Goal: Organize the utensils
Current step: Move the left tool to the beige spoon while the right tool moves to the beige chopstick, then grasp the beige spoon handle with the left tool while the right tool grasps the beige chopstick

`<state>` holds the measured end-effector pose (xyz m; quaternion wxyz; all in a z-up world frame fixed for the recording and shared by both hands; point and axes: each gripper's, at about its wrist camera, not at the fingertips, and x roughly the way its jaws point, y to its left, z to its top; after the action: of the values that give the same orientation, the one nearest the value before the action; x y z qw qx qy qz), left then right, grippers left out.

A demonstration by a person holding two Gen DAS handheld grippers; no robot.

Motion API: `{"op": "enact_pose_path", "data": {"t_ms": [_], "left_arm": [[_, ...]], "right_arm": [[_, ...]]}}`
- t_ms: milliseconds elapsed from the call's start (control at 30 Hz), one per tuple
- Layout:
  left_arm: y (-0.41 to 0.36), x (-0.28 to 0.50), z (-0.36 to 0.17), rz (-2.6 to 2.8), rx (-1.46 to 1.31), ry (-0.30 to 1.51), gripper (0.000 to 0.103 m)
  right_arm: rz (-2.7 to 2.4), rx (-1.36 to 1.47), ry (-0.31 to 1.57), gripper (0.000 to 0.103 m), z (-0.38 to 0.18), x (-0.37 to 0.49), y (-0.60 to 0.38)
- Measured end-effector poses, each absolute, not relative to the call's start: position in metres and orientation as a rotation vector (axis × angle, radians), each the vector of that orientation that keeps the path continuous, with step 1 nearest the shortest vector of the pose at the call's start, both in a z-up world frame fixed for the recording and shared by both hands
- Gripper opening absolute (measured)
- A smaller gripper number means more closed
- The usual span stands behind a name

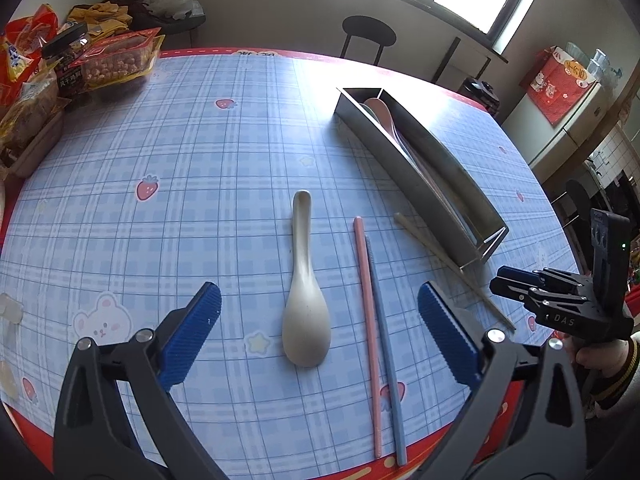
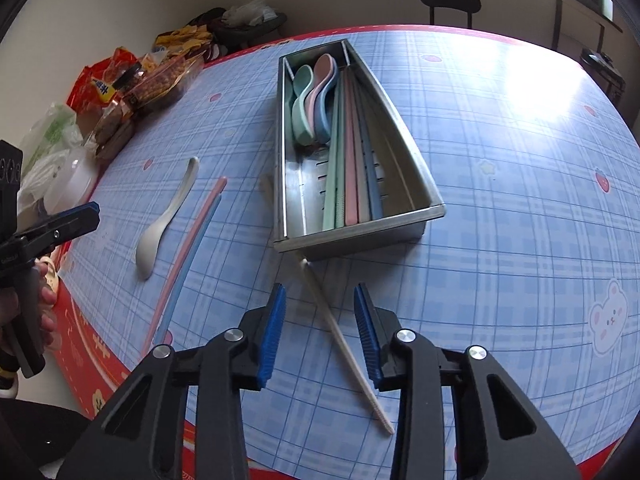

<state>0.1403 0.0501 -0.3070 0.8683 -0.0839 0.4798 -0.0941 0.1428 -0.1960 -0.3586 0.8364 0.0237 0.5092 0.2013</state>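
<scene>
Both grippers, left (image 1: 319, 330) and right (image 2: 320, 334), gape empty over one white spoon (image 1: 306, 292), three loose chopsticks

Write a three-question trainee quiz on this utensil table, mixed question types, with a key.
1. True or false: the white spoon lies inside the metal tray.
2. Which utensil lies between the fingers of the right hand-held gripper?
A. the cream chopstick
B. the pink chopstick
C. the blue chopstick
3. Fill in: the left hand-held gripper is ____ (open/shut).

Key
1. False; it lies on the tablecloth, left of the tray.
2. A.
3. Open, holding nothing.
</scene>
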Motion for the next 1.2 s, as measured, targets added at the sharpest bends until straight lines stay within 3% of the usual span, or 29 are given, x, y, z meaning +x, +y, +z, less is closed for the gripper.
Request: {"op": "enact_pose_path", "data": {"t_ms": [433, 567, 633, 1200], "left_arm": [[0.06, 0.137, -0.318, -0.131, -0.147, 1.035, 0.097], [0.063, 0.139, -0.324, -0.132, -0.171, 1.051, 0.097], [0.064, 0.14, -0.327, -0.154, -0.195, 1.062, 0.097], [0.062, 0.143, -0.339, -0.172, -0.228, 1.137, 0.096]], "right_arm": [[0.446, -0.049, 1.1, 0.028, -0.378, 0.151, -0.179], [0.451, -0.048, 1.113, 0.012, -0.38, 0.149, -0.178], [0.456, -0.036, 1.122, 0.009, -0.38, 0.148, -0.178], [0.443, -0.015, 1.147, 0.008, -0.38, 0.133, -0.173]]}}
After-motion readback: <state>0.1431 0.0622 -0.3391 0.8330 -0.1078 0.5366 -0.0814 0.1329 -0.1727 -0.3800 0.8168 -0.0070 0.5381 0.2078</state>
